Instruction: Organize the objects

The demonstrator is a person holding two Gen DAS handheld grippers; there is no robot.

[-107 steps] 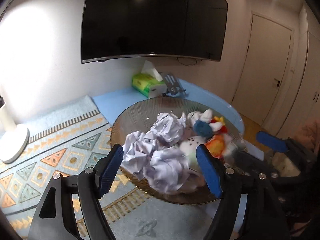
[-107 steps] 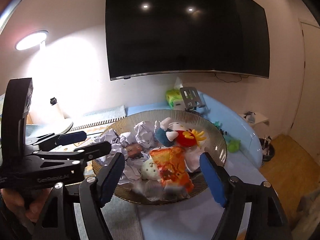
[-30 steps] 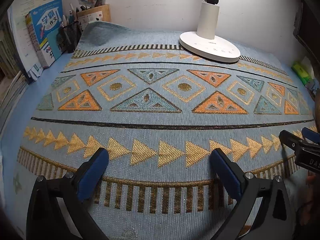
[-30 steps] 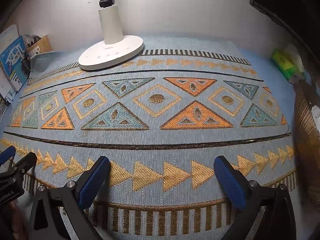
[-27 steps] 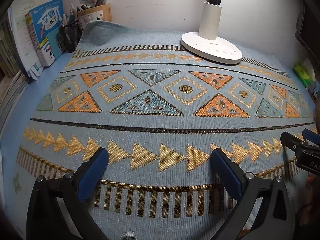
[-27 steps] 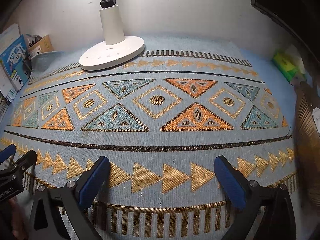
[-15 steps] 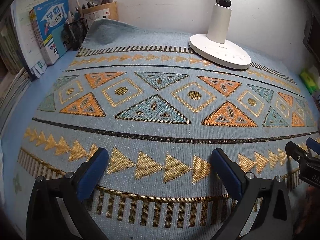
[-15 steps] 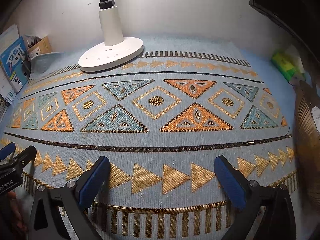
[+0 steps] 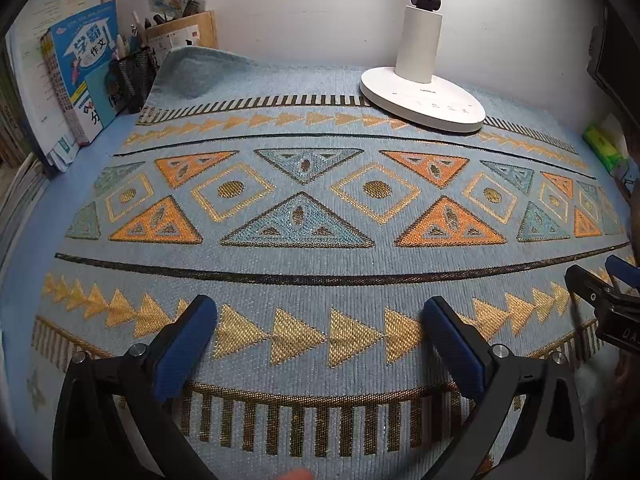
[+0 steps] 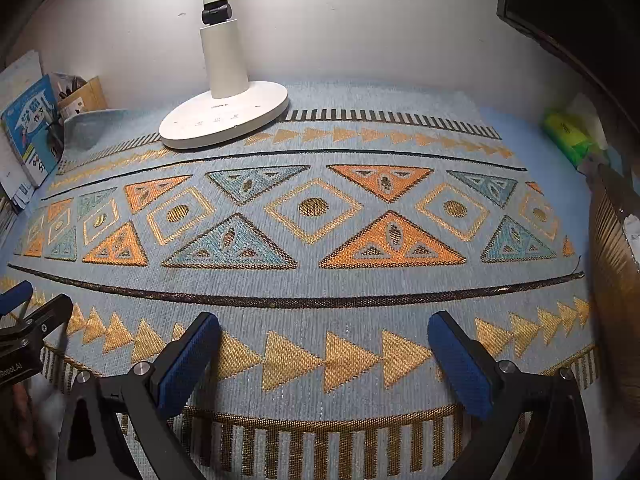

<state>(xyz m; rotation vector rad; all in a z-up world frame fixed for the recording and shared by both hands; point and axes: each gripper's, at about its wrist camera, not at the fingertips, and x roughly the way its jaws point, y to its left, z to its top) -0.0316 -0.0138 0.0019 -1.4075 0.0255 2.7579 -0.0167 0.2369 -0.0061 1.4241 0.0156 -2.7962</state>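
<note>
Nearest to me, the left gripper [image 9: 320, 332] and the right gripper [image 10: 324, 344] hang side by side over the patterned mat [image 9: 320, 280], fingers spread wide with nothing between them. Nothing seems sorted yet: the mat lies bare up to the white lamp base [image 10: 224, 118] at its far edge. The things to organize are presumably in the ribbed brown bowl [image 10: 612, 264], barely showing at the right edge.
</note>
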